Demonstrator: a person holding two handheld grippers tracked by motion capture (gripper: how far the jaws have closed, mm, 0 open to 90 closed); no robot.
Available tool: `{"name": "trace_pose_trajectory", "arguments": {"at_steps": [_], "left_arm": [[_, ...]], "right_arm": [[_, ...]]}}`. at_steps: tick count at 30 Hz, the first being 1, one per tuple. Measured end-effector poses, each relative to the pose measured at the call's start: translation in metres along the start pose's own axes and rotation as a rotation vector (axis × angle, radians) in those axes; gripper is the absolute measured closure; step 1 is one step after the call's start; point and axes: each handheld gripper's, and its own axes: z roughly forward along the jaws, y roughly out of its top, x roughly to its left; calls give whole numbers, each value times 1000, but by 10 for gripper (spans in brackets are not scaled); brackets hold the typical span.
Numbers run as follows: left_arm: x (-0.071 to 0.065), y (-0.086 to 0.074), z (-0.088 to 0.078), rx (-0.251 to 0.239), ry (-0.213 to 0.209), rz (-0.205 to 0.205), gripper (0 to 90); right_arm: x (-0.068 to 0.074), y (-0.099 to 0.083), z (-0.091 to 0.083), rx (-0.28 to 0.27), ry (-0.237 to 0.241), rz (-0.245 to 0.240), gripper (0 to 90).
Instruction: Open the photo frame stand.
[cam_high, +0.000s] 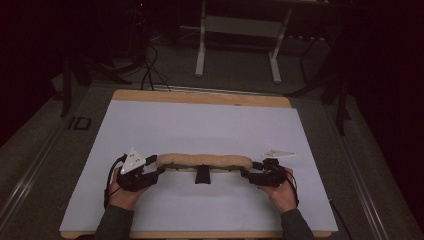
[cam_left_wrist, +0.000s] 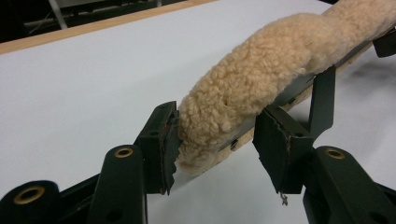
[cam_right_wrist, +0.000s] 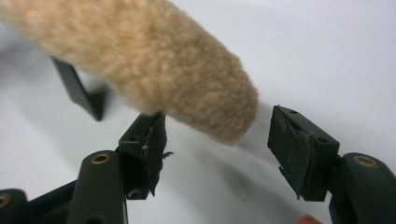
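White worktop (cam_high: 200, 125), dark room. Fleece pad (cam_high: 205, 160) lay crosswise; left hand-held gripper (cam_high: 156, 171) and right hand-held gripper (cam_high: 246, 173) bracketed its ends, jaws apart. Grasp pending.

High view: my fixed camera, set above the near edge of the table (cam_high: 150, 120), facing forward and down, far enough off to take in the whole white top and the floor beyond.

Left gripper view: my camera on the left tool (cam_high: 150, 172), looking along its jaws from very close, low over the table, toward the right.

Right gripper view: my camera on the right tool (cam_high: 250, 175), equally close, looking toward the left.

Shared: all three take in the fleece-covered pad (cam_high: 205, 160) (cam_left_wrist: 261, 79) (cam_right_wrist: 140, 60); each gripper view takes one end.
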Motion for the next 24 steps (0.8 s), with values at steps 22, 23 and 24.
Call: {"name": "trace_pose_trajectory", "arguments": {"at_steps": [22, 23, 24], "left_arm": [[9, 7, -20, -95, -89, -41, 505], [10, 7, -21, -99, -92, -40, 508], [11, 8, -22, -105, -96, -46, 515]], "right_arm": [[-2, 3, -14, -44, 46, 5, 335], [-2, 3, -15, -48, 40, 2, 349], [-2, 3, -15, -49, 38, -3, 359]]}}
